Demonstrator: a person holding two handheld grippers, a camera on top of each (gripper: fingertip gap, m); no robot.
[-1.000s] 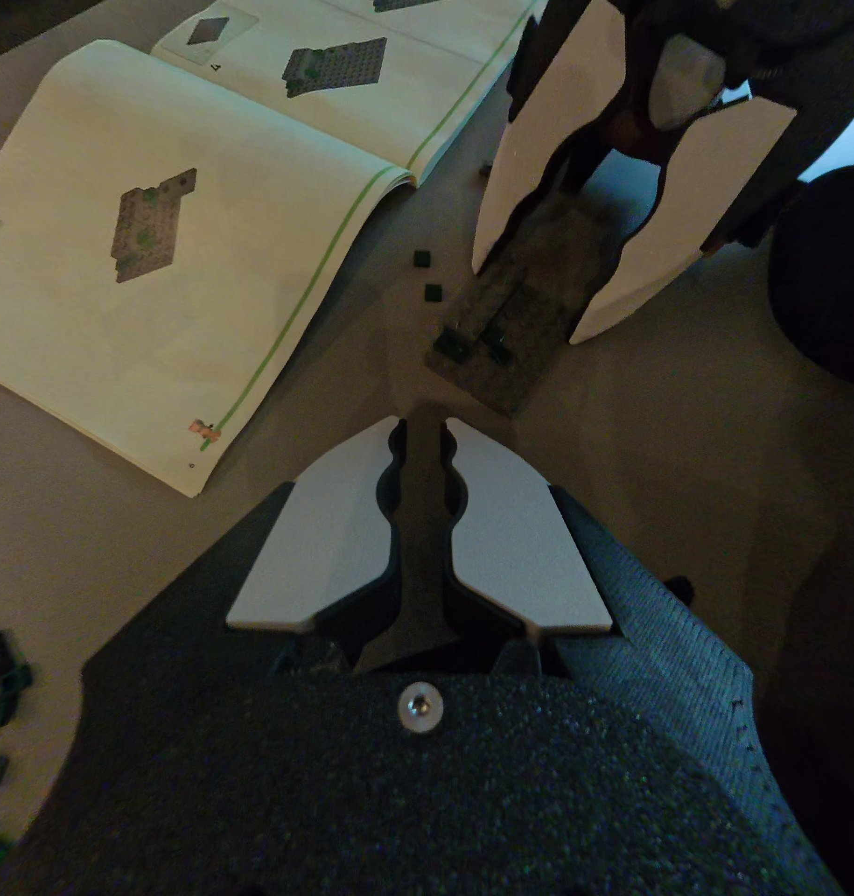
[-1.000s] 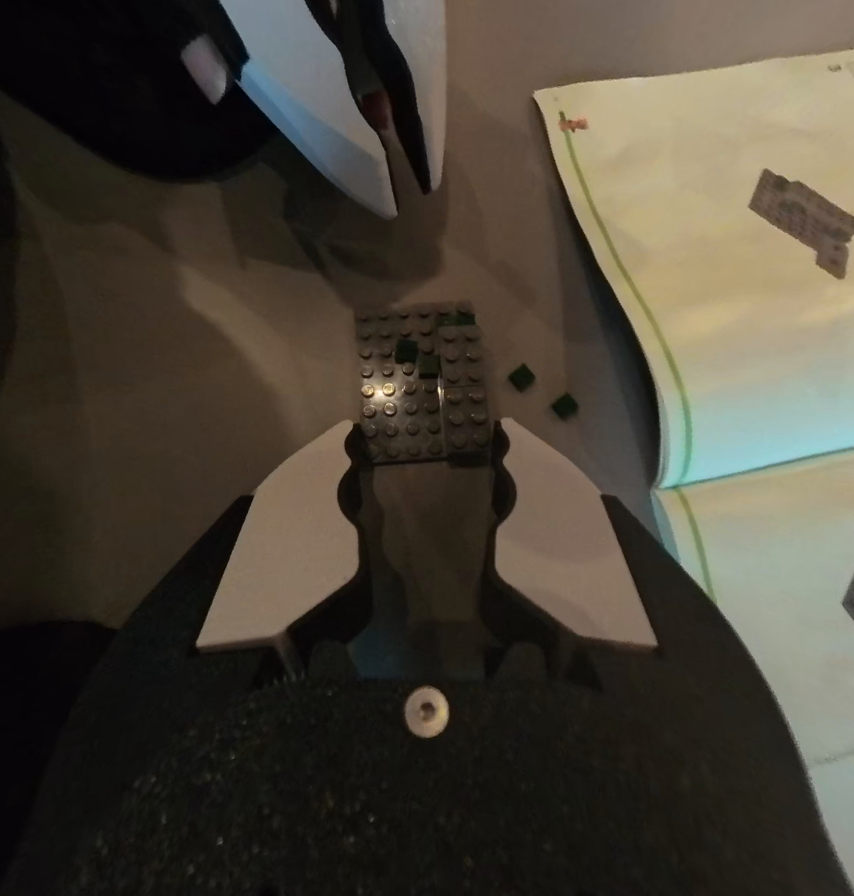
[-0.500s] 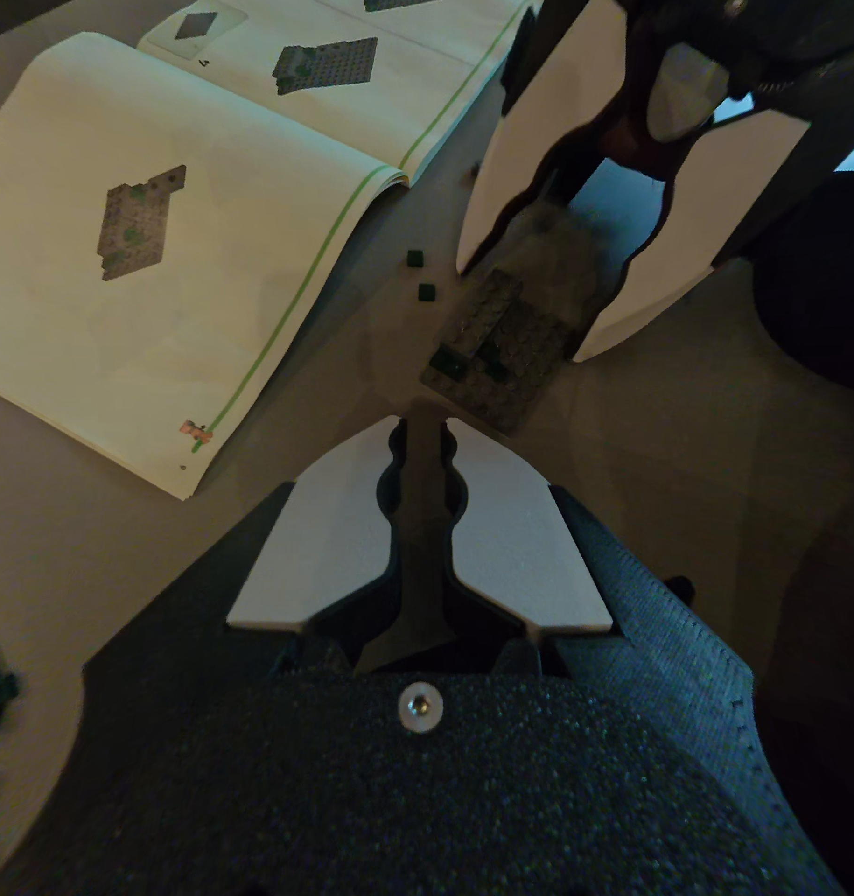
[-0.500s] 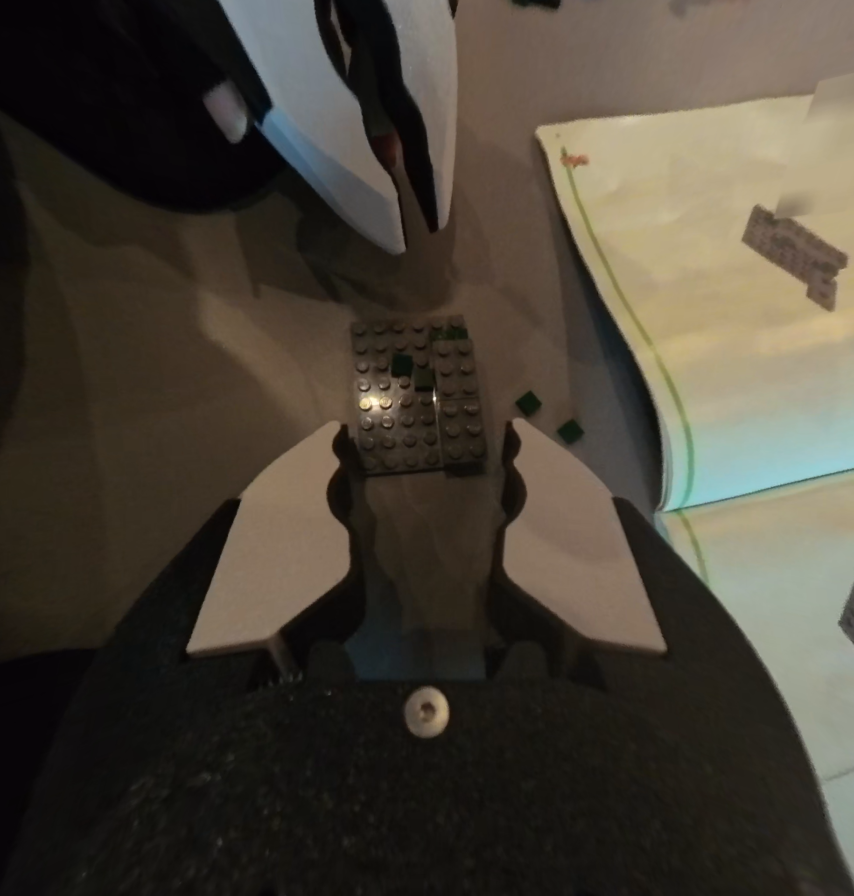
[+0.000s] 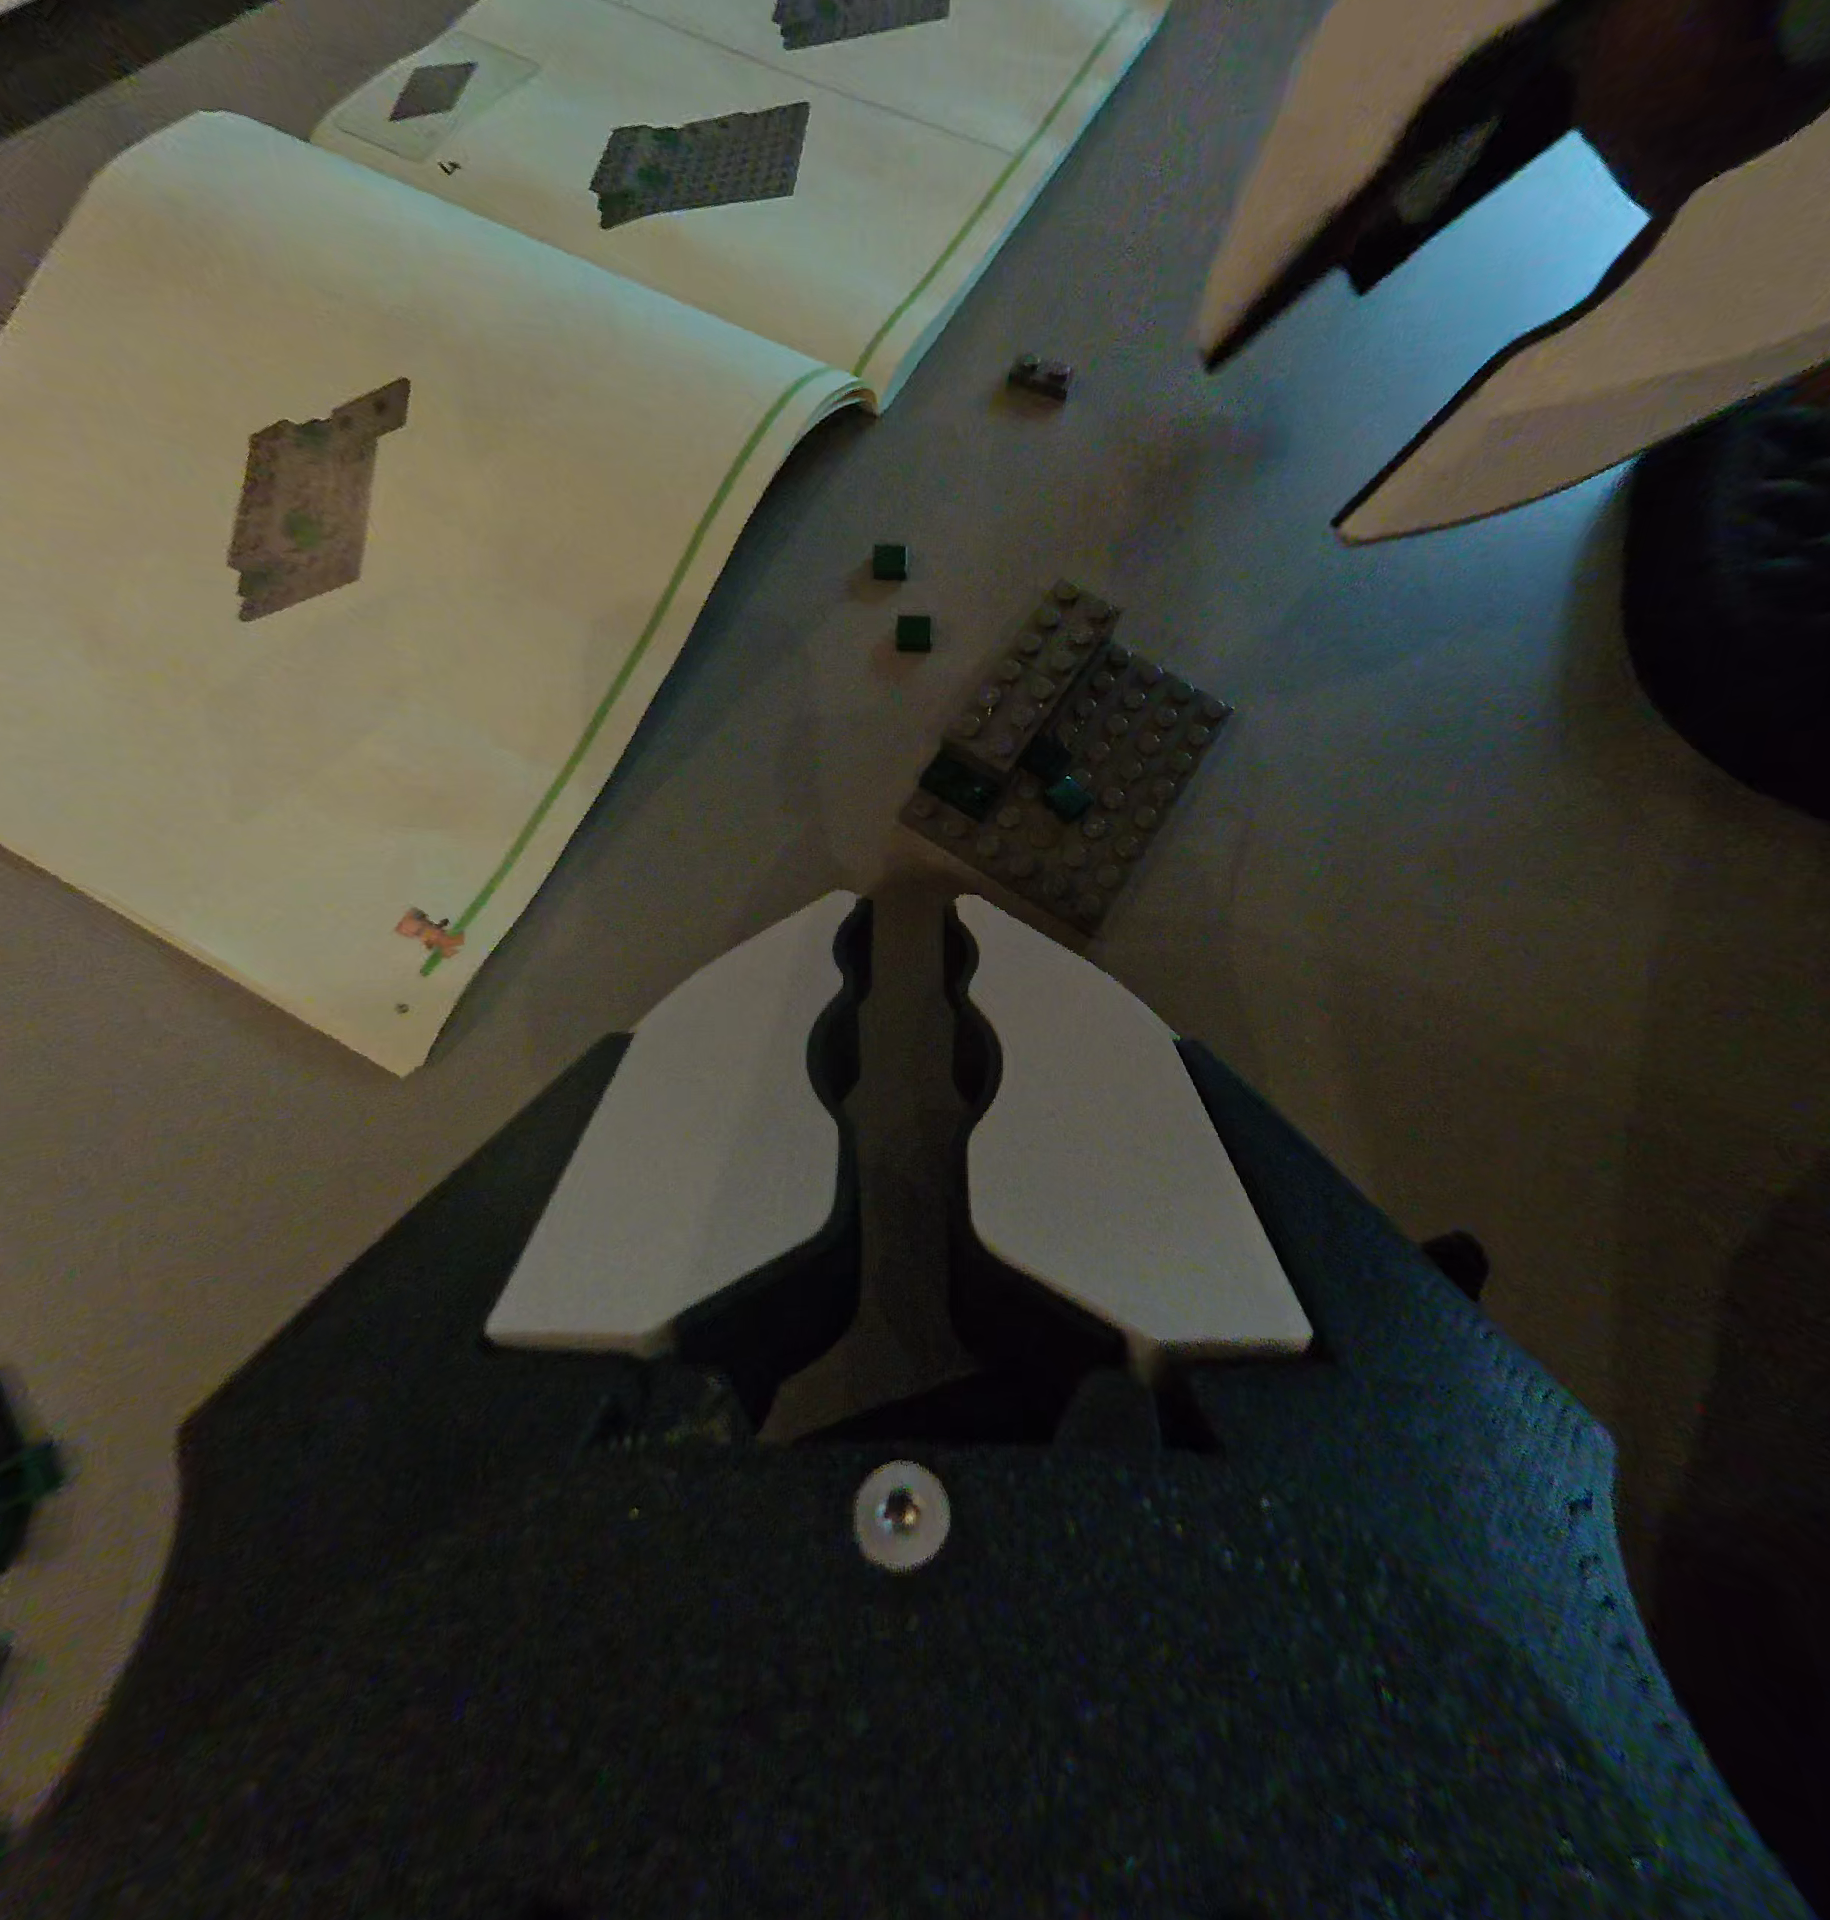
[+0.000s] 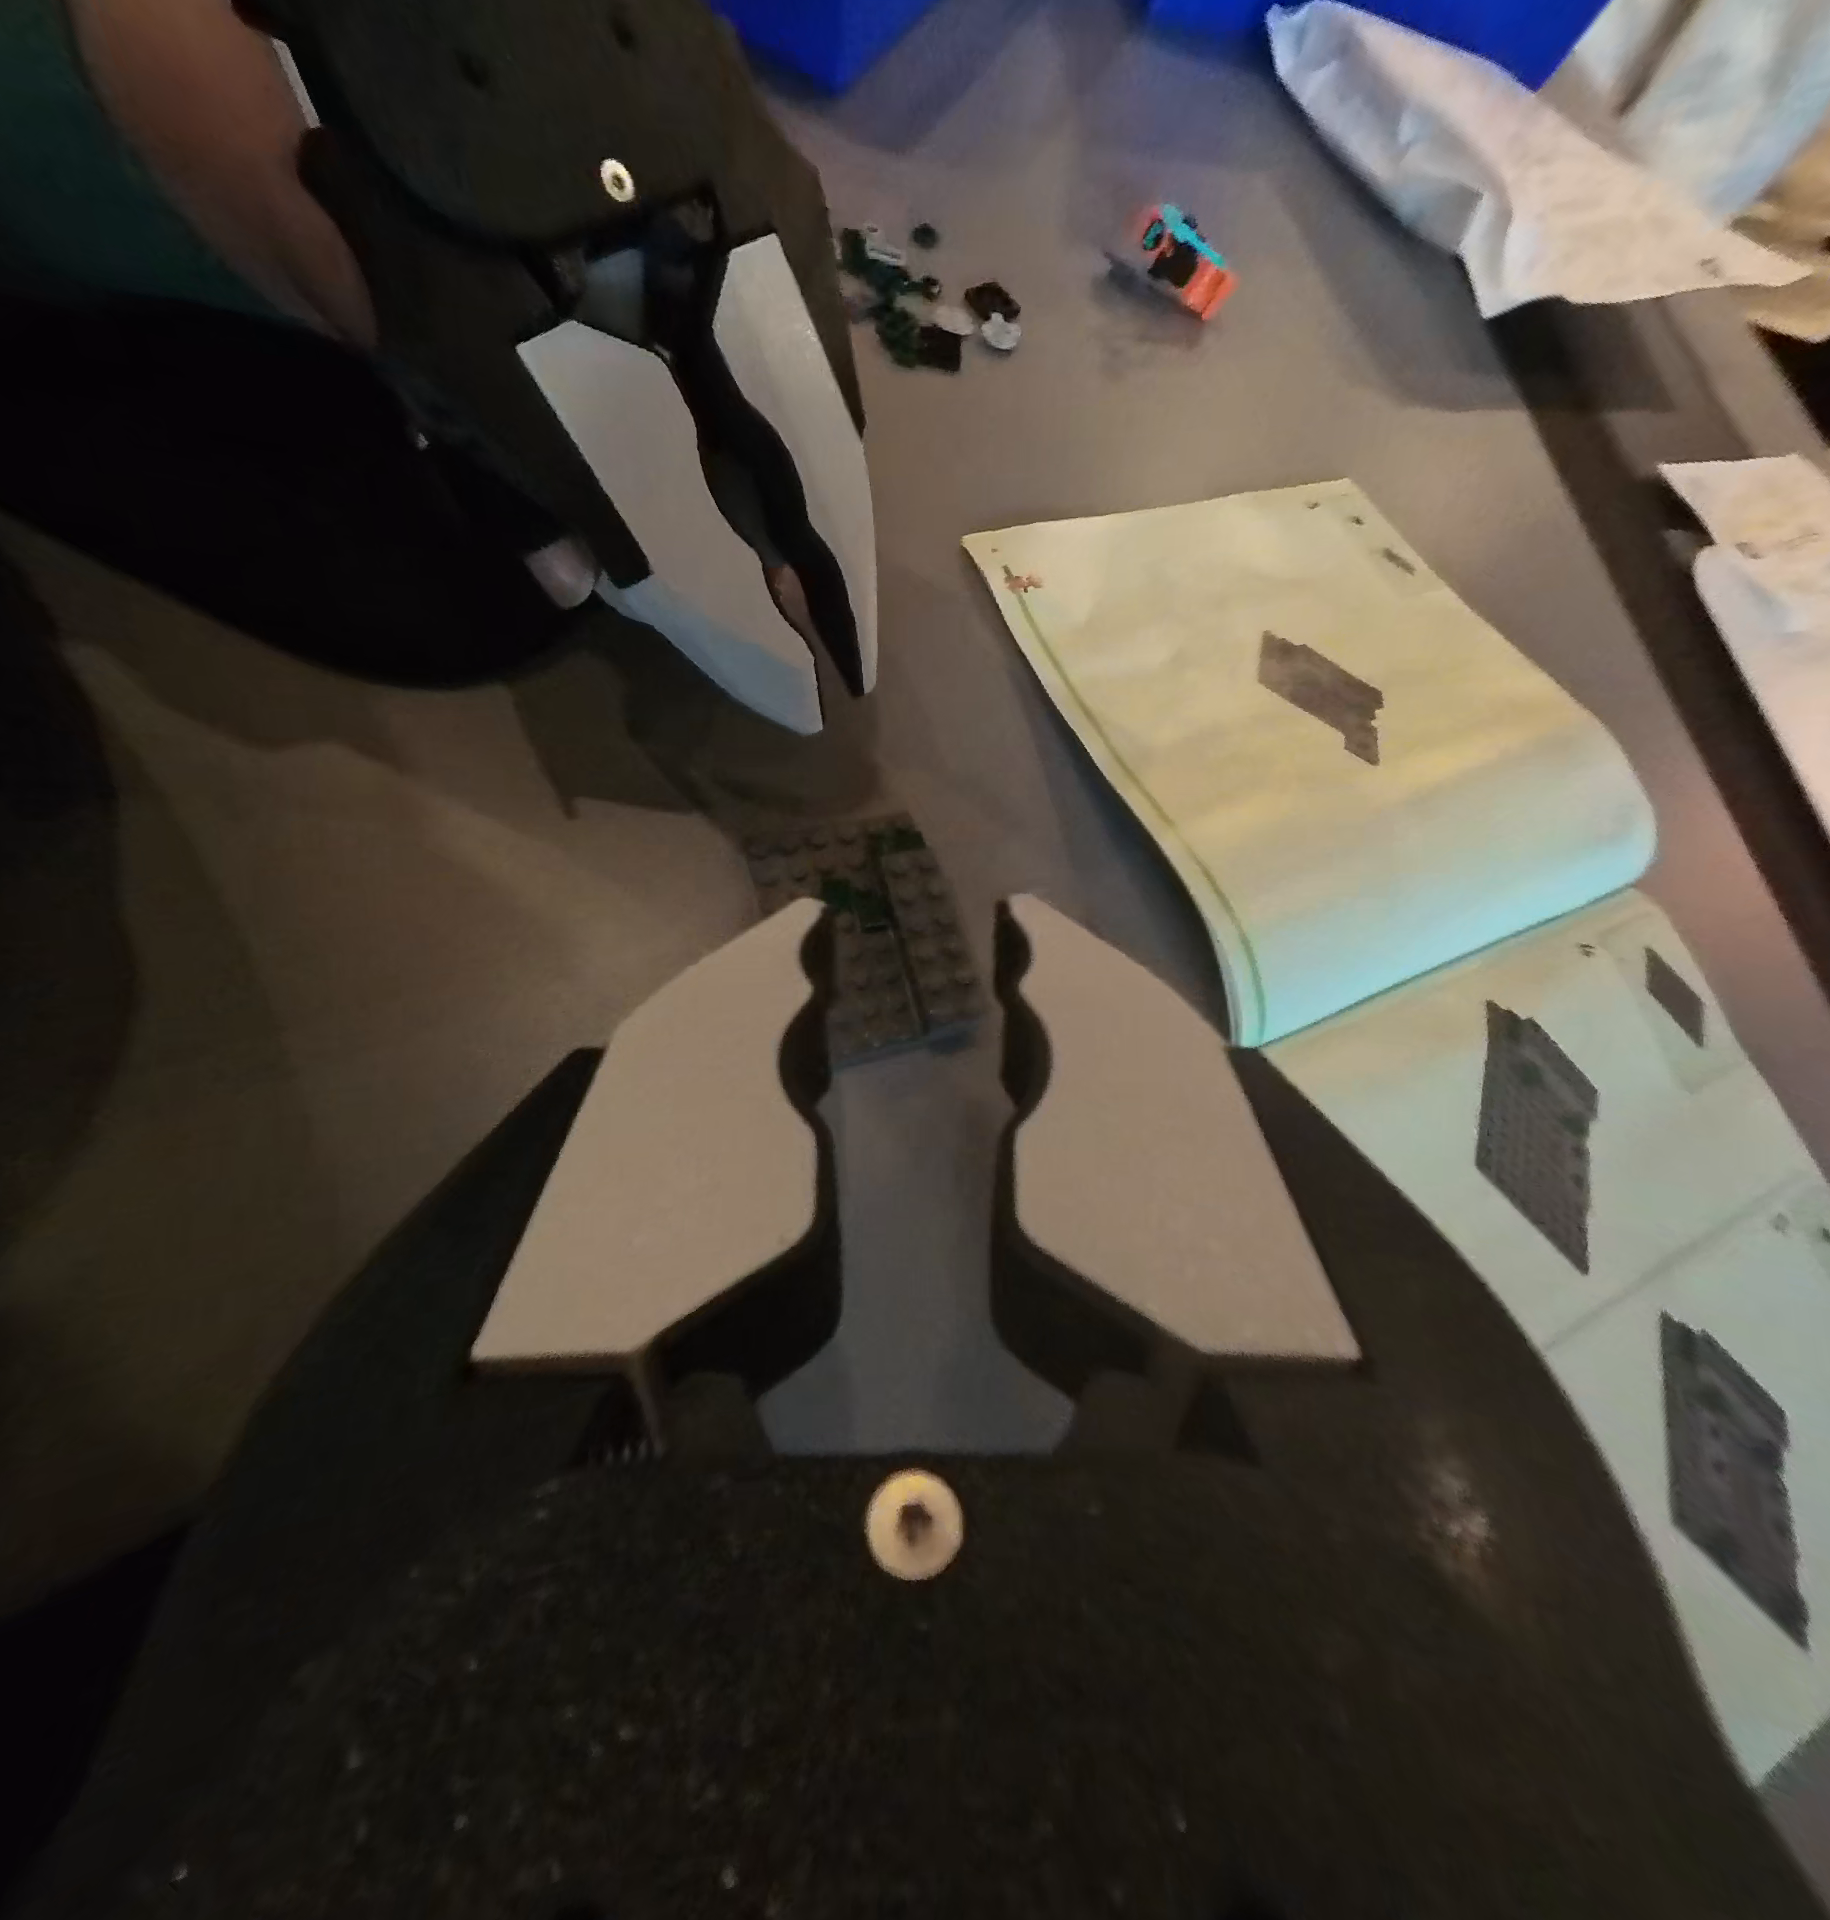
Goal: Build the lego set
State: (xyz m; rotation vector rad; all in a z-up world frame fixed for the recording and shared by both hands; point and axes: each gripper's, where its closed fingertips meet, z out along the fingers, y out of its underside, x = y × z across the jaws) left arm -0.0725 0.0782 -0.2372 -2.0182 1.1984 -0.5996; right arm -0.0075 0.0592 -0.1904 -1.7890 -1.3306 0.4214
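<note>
Jaws: right gripper (image 6: 909, 914) wide open and empty, now lifted off the grey plate (image 5: 1082, 758) on the table; left gripper (image 5: 906, 909) nearly closed, empty; next piece needed

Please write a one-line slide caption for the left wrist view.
Left gripper, nearly closed and empty, near gray studded plate beside open instruction booklet.

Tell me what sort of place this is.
Probably an indoor hobby or work table, dimly lit. On the grey tabletop lie an open instruction booklet, a part-built grey studded plate, a heap of loose small pieces, and crumpled white bags at the far edge.
</note>
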